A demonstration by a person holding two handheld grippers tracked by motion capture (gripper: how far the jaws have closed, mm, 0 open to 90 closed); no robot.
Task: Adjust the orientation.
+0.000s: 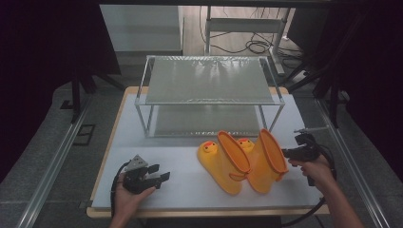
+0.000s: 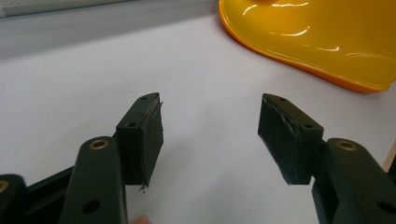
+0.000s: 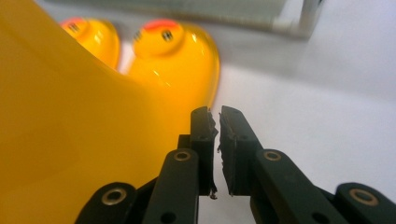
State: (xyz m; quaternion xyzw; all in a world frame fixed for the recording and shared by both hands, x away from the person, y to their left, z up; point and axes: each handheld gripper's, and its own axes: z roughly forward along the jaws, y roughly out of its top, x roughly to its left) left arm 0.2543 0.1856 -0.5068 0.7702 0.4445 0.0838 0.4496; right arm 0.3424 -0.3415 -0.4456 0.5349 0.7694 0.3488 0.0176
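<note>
Yellow duck-faced boots point(image 1: 242, 161) stand side by side on the white bench point(image 1: 190, 185), toes pointing away. Nearer, the left gripper point(image 1: 164, 176) rests with jaws wide open and empty; the right gripper point(image 1: 285, 153), jaws nearly closed on nothing, sits just beside the right boot. Behind stands a metal shelf rack point(image 1: 209, 80).

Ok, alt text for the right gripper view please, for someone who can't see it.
The right gripper points across a white table, its two black jaws nearly shut with a thin gap and nothing between them. A glossy yellow rubber boot is close on the left, and two duck-face boot toes lie beyond, blurred.
</note>
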